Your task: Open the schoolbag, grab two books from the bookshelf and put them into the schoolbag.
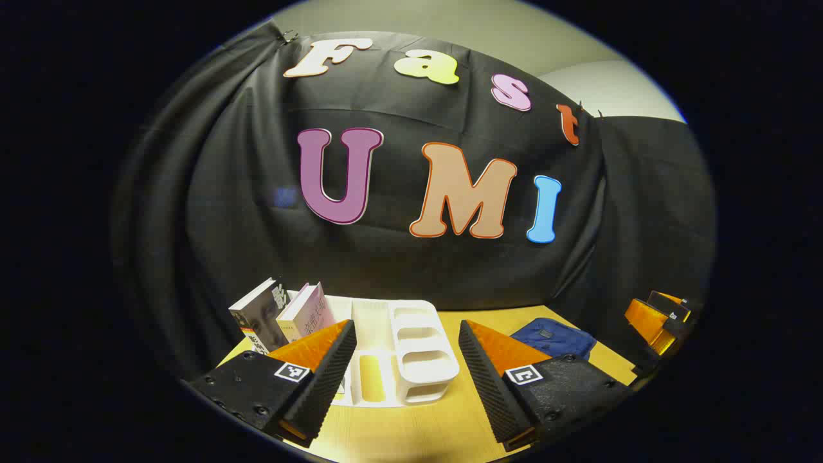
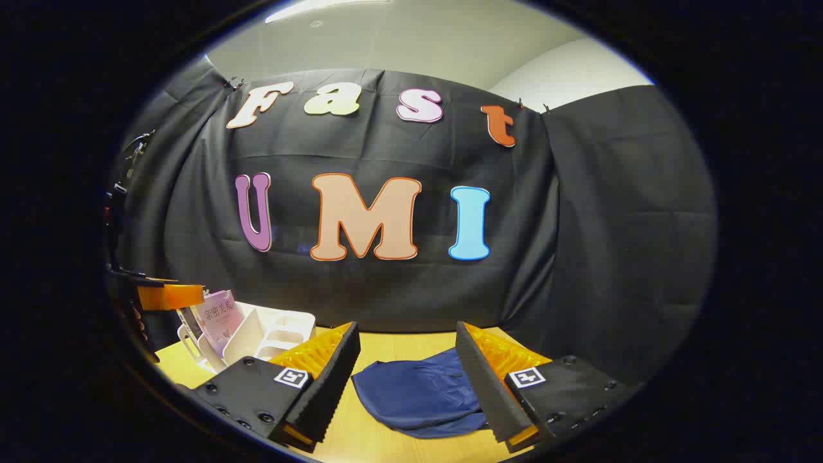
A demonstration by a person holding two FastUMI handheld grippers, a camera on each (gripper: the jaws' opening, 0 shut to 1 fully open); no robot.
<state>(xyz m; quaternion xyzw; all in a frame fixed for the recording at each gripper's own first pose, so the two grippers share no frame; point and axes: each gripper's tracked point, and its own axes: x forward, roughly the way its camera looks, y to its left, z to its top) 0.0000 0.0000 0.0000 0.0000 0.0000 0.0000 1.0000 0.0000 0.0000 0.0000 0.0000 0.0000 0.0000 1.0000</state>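
Note:
A white bookshelf (image 1: 411, 347) lies on the wooden table ahead of my left gripper (image 1: 406, 373), which is open with nothing between its fingers. Two books lean in the shelf's left end: a grey one (image 1: 257, 315) and a pink one (image 1: 307, 312). The dark blue schoolbag (image 2: 418, 389) lies flat on the table between the open fingers of my right gripper (image 2: 406, 379), a little beyond the tips. In the left gripper view the schoolbag (image 1: 551, 337) sits to the right, with the right gripper (image 1: 659, 318) beyond it. The right gripper view shows the bookshelf (image 2: 257, 334), the pink book (image 2: 218, 318) and the left gripper (image 2: 164, 296) at the left.
The wooden table (image 2: 398, 344) ends at the black cloth wall close behind the shelf and the bag. Bare tabletop (image 1: 418, 431) lies in front of the shelf and between shelf and bag.

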